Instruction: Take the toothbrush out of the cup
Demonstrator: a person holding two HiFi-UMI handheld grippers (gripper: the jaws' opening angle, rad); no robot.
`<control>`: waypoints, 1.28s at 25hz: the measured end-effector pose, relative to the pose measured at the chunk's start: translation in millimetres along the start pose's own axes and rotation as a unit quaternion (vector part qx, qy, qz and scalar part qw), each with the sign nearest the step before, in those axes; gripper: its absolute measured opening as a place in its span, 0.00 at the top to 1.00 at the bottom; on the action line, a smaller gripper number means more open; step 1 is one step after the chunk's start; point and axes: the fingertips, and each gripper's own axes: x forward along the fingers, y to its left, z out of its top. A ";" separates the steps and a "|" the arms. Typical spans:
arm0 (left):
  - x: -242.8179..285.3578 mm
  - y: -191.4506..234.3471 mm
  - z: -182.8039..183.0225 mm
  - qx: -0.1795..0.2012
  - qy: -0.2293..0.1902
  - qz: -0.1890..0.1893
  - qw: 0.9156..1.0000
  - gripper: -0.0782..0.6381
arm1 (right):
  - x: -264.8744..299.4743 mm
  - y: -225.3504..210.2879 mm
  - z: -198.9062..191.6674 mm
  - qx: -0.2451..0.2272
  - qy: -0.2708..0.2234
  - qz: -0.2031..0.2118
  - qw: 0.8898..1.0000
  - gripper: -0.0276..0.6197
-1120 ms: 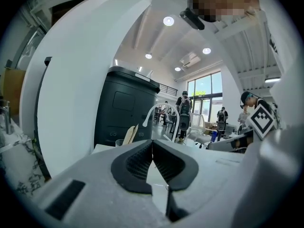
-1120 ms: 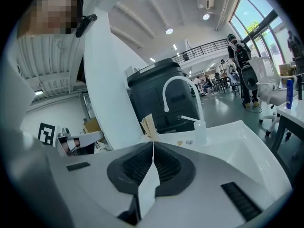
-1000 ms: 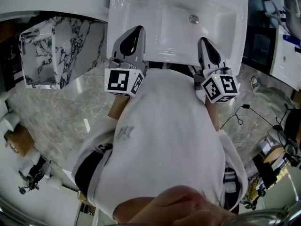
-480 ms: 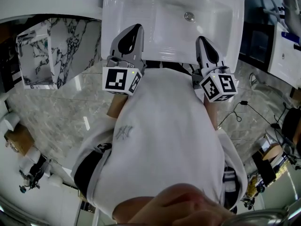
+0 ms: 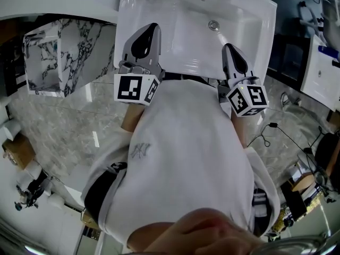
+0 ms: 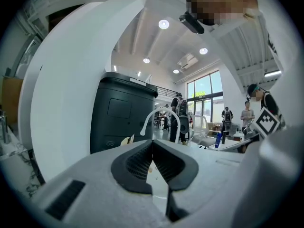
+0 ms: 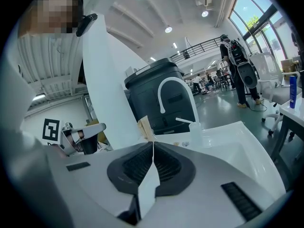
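Fingers on L gripper (image 6: 152, 148) clenched, nothing between; R gripper (image 7: 153, 146) likewise clenched, empty; both by white sink (image 5: 257, 20).

Big open hall fitted out as test space, not lived-in home — white washbasin (image 5: 255, 15) with curved tap (image 7: 173, 79) stands as bathroom mock-up beside marble-pattern panel (image 5: 79, 41). High ceiling, recessed spotlights (image 6: 164, 24), tall windows (image 6: 204, 96), railed upper gallery (image 7: 204, 46). Other people (image 7: 235, 56) among desks and office chairs (image 7: 266, 65) — loose cable (image 5: 271, 129), cardboard box (image 5: 18, 150) on glossy stone-look floor (image 5: 64, 126).
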 end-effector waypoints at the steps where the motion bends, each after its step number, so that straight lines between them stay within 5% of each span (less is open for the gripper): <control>1: 0.6 1.2 1.5 0.002 -0.001 0.002 1.000 0.87 | 0.9 -0.5 0.9 0.000 -0.001 0.002 1.000 0.93; 22: 16.4 26.7 5.9 0.029 -0.006 0.017 0.999 0.87 | 8.4 -7.4 7.6 0.000 -0.018 -0.016 1.000 0.93; 32: 39.8 47.8 -7.8 0.049 0.030 0.030 0.998 0.86 | 10.4 -18.4 8.8 0.004 -0.014 -0.033 0.999 0.93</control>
